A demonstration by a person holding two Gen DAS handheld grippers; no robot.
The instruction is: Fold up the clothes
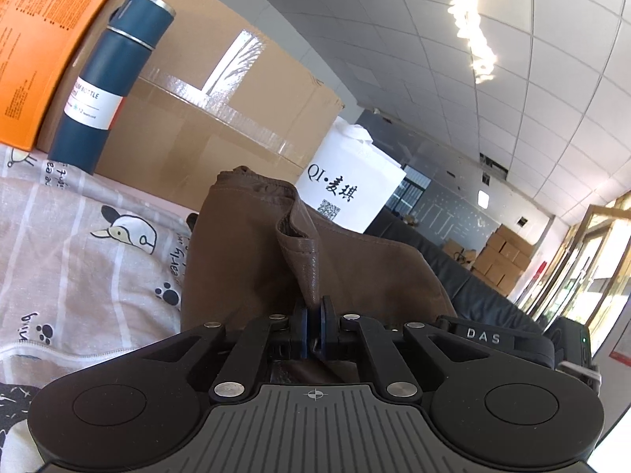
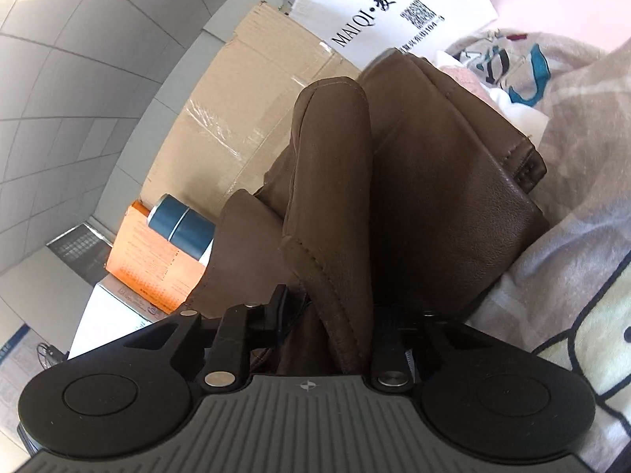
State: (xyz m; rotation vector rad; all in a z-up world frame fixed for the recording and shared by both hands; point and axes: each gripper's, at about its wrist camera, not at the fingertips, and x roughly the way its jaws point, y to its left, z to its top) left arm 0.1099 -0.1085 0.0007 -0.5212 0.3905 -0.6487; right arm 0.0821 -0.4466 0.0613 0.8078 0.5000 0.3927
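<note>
A brown leather-like garment [image 1: 244, 260] lies on a printed grey bedsheet [image 1: 79, 260]. My left gripper [image 1: 314, 315] is shut on a stitched hem of the garment, which rises in a fold just ahead of the fingers. In the right wrist view the same brown garment [image 2: 434, 205] fills the middle, bunched in thick folds. My right gripper [image 2: 327, 315] is shut on a seamed edge of it; the fabric hides the right finger, only the left finger [image 2: 276, 307] shows.
A large taped cardboard box [image 1: 221, 118], a blue vacuum bottle [image 1: 106, 82] and an orange box [image 1: 35, 47] stand behind the garment. A white paper bag [image 1: 351, 185] stands to the right. A dark sofa [image 1: 473, 287] lies beyond.
</note>
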